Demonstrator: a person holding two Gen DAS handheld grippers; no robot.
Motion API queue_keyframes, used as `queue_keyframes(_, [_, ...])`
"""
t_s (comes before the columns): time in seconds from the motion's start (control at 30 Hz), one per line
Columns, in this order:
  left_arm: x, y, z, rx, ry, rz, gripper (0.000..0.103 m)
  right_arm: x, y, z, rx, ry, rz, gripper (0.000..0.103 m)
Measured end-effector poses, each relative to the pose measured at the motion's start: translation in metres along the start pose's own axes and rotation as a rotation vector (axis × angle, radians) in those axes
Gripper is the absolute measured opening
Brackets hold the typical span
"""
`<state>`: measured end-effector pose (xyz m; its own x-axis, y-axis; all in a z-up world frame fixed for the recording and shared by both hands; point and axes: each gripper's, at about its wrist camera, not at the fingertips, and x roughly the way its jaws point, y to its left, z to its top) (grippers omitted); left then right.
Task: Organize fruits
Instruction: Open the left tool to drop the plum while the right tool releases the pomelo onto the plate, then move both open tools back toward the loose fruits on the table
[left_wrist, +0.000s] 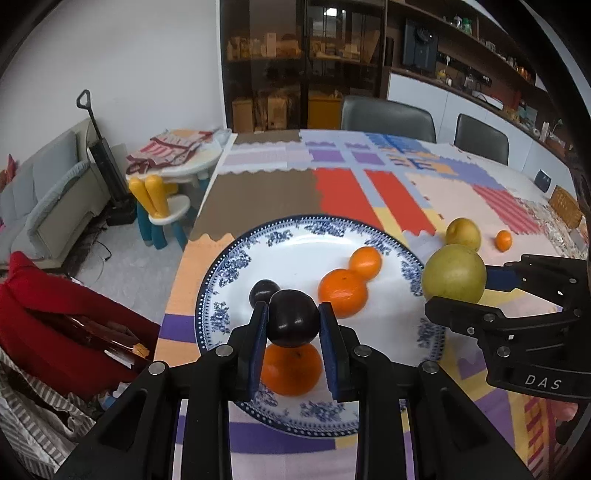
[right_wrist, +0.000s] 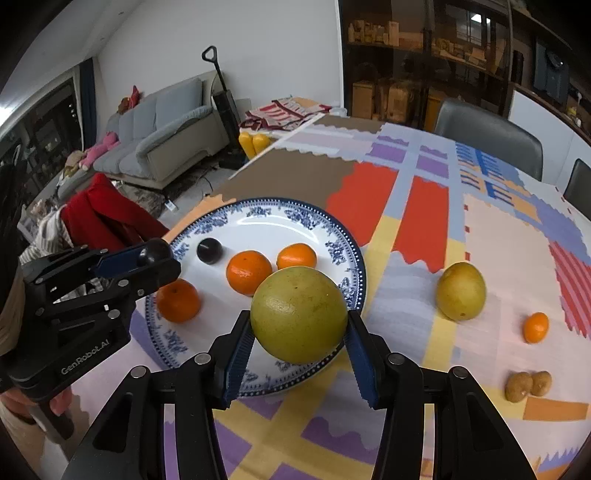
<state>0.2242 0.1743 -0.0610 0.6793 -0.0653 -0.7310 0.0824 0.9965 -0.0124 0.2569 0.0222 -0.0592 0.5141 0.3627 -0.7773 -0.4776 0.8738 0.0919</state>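
Nearest, our left gripper (left_wrist: 293, 325) pinched one dark round plum (left_wrist: 293, 318), and our right gripper (right_wrist: 299, 343) clamped one large yellow-green round citrus (right_wrist: 299, 314), both above the blue-patterned white plate (right_wrist: 332, 236). On the plate we counted three oranges (right_wrist: 249, 272) and one second plum (right_wrist: 209, 250). Beyond, on the patchwork tablecloth (right_wrist: 498, 229), lay one yellow pear-like fruit (right_wrist: 461, 290), one small orange (right_wrist: 535, 327) and two brown nuts (right_wrist: 518, 386).

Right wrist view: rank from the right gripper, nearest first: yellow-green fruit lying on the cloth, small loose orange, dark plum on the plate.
From the right gripper, shut on a big green fruit:
1. Yellow-green fruit, right, on the tablecloth.
2. Small loose orange, farther right.
3. Dark plum, upper left on the plate.
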Motion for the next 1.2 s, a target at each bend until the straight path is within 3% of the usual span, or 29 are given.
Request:
queue_keyframes(0.23, [0.023,0.005,0.003,-0.007,0.063,-0.001,0.027,0.023,0.0,0.006,-0.008,0.034,0.004,0.05])
queue_keyframes(0.53, [0.028,0.007,0.002,0.001,0.078,0.003,0.028,0.037,0.0,0.006,-0.015,0.05,0.019,0.05])
queue_keyframes(0.63, [0.026,0.006,0.003,-0.002,0.069,0.004,0.039,0.038,-0.001,0.005,-0.01,0.052,0.017,0.051])
queue_keyframes(0.83, [0.014,0.0,0.003,0.01,0.05,0.018,0.044,0.028,0.0,0.003,-0.013,0.014,0.017,0.059])
queue_keyframes(1.2, [-0.039,-0.023,0.004,0.027,-0.061,0.026,0.056,-0.02,-0.004,-0.008,-0.008,-0.057,-0.009,0.059])
